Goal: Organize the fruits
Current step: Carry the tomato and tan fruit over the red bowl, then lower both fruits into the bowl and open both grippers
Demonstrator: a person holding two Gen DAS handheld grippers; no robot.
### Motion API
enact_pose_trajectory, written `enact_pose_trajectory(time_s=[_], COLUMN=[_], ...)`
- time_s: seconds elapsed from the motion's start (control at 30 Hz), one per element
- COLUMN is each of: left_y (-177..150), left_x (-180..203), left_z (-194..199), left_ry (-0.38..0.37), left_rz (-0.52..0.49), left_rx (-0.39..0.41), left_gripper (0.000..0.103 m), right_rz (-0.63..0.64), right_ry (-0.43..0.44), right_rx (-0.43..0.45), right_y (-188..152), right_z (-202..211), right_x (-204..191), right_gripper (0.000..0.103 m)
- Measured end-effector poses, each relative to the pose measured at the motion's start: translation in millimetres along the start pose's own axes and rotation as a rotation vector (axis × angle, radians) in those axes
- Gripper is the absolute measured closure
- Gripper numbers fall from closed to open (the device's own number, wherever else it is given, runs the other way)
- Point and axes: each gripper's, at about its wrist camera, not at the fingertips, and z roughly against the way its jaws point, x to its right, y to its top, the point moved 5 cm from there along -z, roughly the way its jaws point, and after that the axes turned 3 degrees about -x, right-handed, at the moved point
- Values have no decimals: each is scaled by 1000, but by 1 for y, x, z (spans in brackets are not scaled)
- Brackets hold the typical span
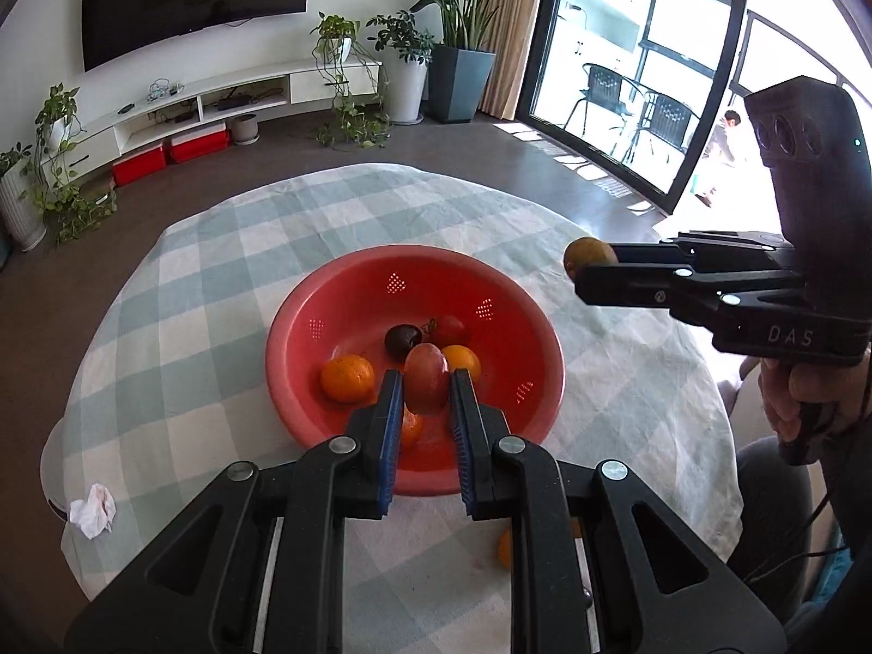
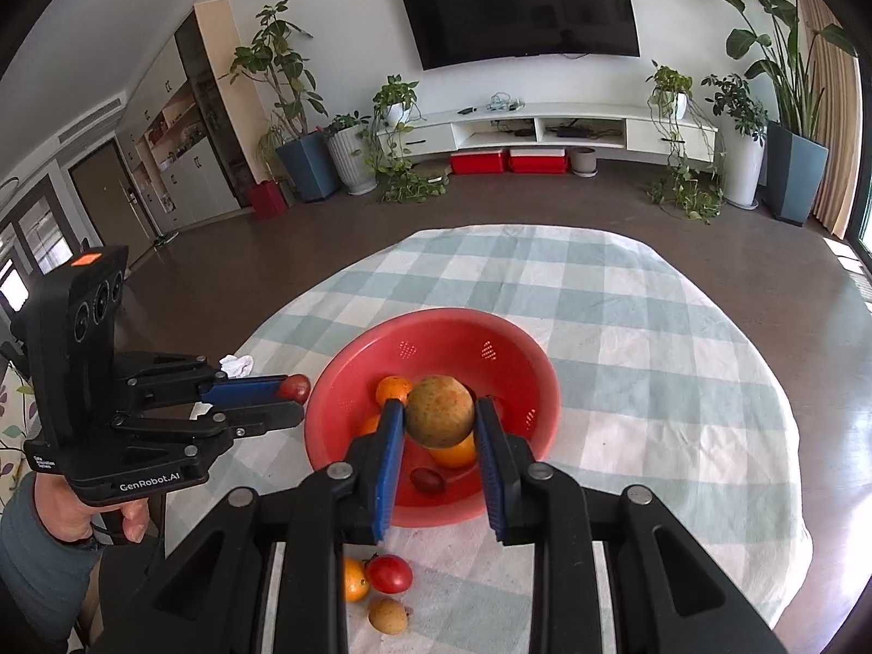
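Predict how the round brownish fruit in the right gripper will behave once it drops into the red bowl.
The brownish fruit looks nearly spherical, so it will probably roll down the red bowl's sloped wall. It seems firm, holding shape in the right gripper, and likely settles against the oranges.

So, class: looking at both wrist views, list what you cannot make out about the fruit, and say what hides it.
- Left wrist view: an orange fruit on the tablecloth is mostly hidden by the left gripper.
- Left wrist view: another orange fruit in the red bowl is partly hidden behind a finger.
- Right wrist view: bowl contents are partly blocked by the brownish fruit in the right gripper.
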Motion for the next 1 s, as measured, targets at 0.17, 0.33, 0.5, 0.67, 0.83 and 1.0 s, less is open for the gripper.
enact_pose_trajectory(time_s=[0.17,0.33,0.5,0.67,0.83,1.0], left_y=[10,10,10,4,2,-2], left_x=[6,4,-1,-8,-14,-14], left_z=[-40,-74,-96,-109,-115,-119], left_ry=[7,14,26,37,40,42], left_rz=[-23,-22,-22,-11,-1,1], left_rx=[-45,-84,-107,-122,-124,-135], left_gripper=[87,87,87,87,87,87], right_rz=[-51,-32,-8,-12,-10,-1], right_ry=[-18,-78,-112,-118,-130,-139], right_rx=[-92,-162,-200,-210,-213,-201], right_y=[-3,-10,-14,-14,-14,-12], right_z=[-45,-73,-90,-101,-108,-110], right_x=[11,14,17,20,22,22], right_gripper=[74,74,74,74,74,74])
